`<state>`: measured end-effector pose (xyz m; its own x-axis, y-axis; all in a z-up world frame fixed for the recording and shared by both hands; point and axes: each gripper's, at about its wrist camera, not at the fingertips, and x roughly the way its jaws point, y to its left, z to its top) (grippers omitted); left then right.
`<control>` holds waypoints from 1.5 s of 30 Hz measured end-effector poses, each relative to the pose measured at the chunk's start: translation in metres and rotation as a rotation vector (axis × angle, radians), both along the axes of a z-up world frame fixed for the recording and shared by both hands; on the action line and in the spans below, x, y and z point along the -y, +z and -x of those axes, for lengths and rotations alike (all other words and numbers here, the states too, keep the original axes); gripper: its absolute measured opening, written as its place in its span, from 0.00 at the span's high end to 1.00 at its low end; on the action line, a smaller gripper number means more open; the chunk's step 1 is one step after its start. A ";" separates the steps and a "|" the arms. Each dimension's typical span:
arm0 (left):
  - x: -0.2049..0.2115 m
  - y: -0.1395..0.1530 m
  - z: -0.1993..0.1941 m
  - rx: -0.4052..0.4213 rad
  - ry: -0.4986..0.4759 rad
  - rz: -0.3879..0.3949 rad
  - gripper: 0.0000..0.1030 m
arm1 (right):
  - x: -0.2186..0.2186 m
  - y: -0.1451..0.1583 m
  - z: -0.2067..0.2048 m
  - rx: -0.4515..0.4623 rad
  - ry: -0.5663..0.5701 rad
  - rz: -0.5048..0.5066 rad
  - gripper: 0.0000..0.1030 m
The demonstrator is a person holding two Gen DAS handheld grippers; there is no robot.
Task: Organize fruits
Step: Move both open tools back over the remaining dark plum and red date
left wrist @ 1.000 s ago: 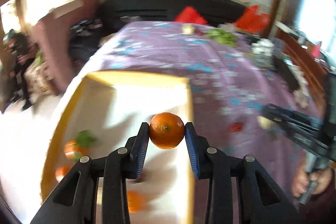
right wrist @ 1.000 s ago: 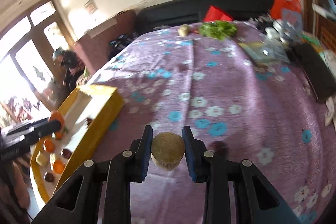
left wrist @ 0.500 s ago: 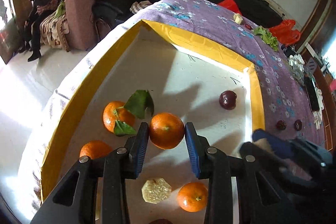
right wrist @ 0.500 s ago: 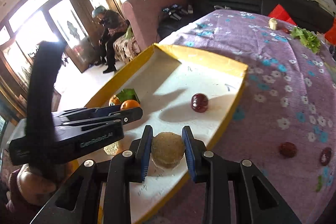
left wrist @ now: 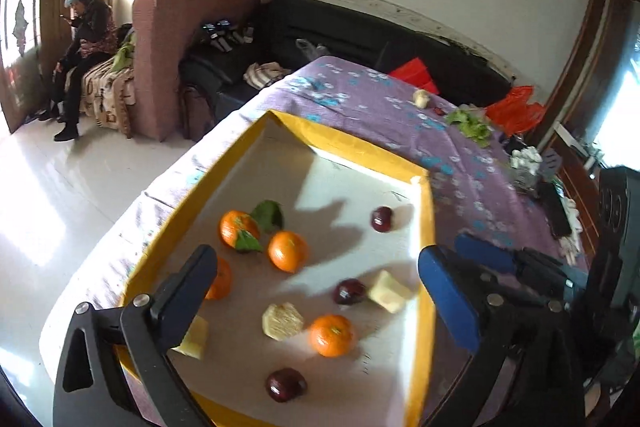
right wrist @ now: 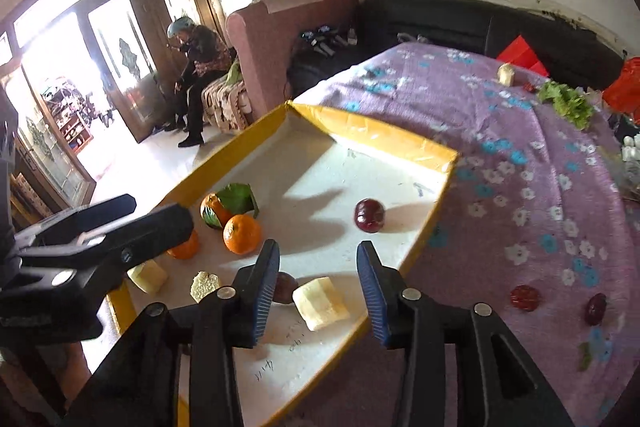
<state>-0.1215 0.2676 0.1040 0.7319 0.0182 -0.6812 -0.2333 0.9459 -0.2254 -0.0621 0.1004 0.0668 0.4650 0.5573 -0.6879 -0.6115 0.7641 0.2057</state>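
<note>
A yellow-rimmed white tray lies on the purple flowered table. It holds several oranges, dark red fruits and pale yellow fruit pieces. My left gripper is open and empty above the tray, over an orange that lies next to a leafy orange. My right gripper is open and empty above a pale fruit piece lying near the tray's right rim. The left gripper also shows in the right wrist view.
Two dark red fruits lie on the purple cloth right of the tray. Green leaves and a pale piece lie at the far end. A sofa and armchair stand behind; a person sits at the far left.
Both grippers have opened. The left one let go of its orange into the tray; the right one let go of its pale fruit piece near the tray's right rim.
</note>
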 end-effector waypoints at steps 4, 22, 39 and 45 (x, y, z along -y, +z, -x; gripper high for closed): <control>0.026 0.004 0.009 0.007 -0.027 -0.029 0.02 | 0.039 0.013 0.003 0.027 -0.063 -0.013 0.50; 0.105 0.010 0.016 0.019 -0.179 -0.210 0.02 | 0.248 0.007 -0.018 -0.025 -0.498 0.010 0.50; 0.117 -0.004 0.012 -0.036 -0.188 -0.213 0.02 | 0.222 -0.013 -0.024 -0.055 -0.442 0.034 0.46; 0.116 -0.009 0.010 -0.055 -0.185 -0.208 0.02 | 0.224 -0.012 -0.026 -0.059 -0.452 0.051 0.46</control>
